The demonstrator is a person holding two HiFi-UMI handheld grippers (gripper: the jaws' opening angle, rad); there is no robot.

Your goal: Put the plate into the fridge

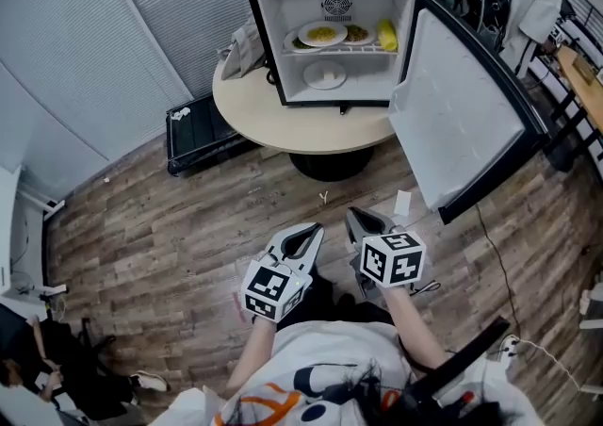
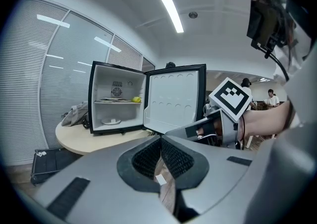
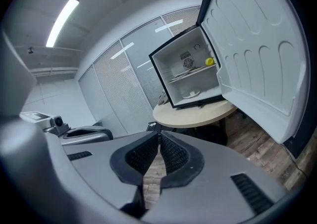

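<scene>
A small black fridge (image 1: 334,26) stands open on a round beige table (image 1: 311,127). On its wire shelf lies a white plate of yellow food (image 1: 322,34), with a second dish (image 1: 356,34) and a yellow item (image 1: 387,35) beside it. A white dish (image 1: 325,76) rests on the fridge floor. My left gripper (image 1: 309,231) and right gripper (image 1: 357,218) hover low over the wooden floor, well short of the table. Both are shut with nothing between the pads. The left gripper view shows the fridge (image 2: 116,100) ahead and the right gripper's marker cube (image 2: 229,96) alongside.
The fridge door (image 1: 466,113) swings wide to the right. A dark crate (image 1: 198,132) sits on the floor left of the table. Grey cloth (image 1: 243,52) lies on the table beside the fridge. A person with a backpack (image 1: 513,0) stands at the back right.
</scene>
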